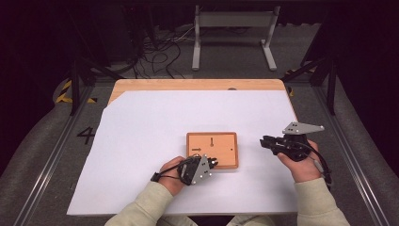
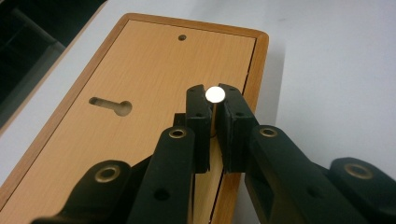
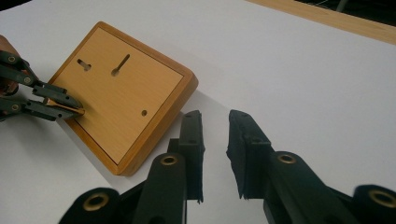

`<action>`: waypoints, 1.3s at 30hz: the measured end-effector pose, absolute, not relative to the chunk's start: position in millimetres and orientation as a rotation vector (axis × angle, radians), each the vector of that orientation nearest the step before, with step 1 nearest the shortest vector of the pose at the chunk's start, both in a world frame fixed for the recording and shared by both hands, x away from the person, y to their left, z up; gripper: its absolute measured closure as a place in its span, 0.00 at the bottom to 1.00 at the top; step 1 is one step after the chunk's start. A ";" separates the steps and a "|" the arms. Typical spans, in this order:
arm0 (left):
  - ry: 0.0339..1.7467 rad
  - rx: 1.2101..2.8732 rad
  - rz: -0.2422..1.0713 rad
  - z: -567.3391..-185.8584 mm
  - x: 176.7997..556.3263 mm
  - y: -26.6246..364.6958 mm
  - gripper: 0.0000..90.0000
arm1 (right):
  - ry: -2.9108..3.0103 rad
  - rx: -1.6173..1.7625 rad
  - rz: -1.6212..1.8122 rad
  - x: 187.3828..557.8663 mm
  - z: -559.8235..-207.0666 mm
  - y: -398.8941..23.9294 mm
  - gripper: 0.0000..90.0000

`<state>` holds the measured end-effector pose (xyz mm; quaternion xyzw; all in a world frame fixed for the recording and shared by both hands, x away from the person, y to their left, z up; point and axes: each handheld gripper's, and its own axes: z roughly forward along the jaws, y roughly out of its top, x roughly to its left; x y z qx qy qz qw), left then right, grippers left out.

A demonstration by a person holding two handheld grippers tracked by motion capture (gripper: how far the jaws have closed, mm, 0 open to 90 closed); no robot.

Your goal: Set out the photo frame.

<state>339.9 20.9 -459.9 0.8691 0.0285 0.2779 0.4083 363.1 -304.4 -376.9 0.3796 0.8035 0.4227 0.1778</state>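
A small wooden board (image 1: 222,141) with two keyhole slots and a small round hole lies flat on the white sheet, mid-table. My left gripper (image 1: 213,163) sits at the board's near edge, shut on a thin metal pin (image 2: 215,94) whose shiny round end shows between the pads. In the right gripper view that pin (image 3: 70,107) looks brass-coloured and points onto the board (image 3: 126,102) near its corner. My right gripper (image 1: 264,141) hovers to the right of the board, jaws apart with nothing between them (image 3: 215,119), pointing toward the board's right side.
A white sheet (image 1: 155,117) covers most of the wooden table (image 1: 197,84), whose bare far edge shows. Beyond it on the floor stand a grey metal frame (image 1: 233,28) and loose cables (image 1: 160,52). Dark rails run along both table sides.
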 end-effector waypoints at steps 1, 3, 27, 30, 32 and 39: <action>0.055 2.188 0.714 -459.8 339.4 20.3 0.93 | 2.277 1.067 1.197 363.5 -376.8 -303.4 0.83; 0.057 2.195 0.736 -460.8 336.3 20.1 0.93 | 2.291 1.061 1.200 364.0 -376.7 -300.6 0.83; -0.025 2.182 0.852 -465.9 326.7 19.4 0.93 | 2.577 1.008 1.159 419.3 -376.8 -246.0 0.34; -0.024 2.183 0.852 -465.9 326.7 19.3 0.93 | 2.654 1.015 1.119 431.7 -386.2 -239.0 0.27; -0.026 2.185 0.854 -465.9 326.6 19.2 0.93 | 2.684 1.015 1.101 436.7 -391.1 -234.3 0.26; -0.031 2.185 0.857 -465.9 326.9 19.2 0.93 | 2.752 1.043 1.126 450.6 -404.6 -224.3 0.26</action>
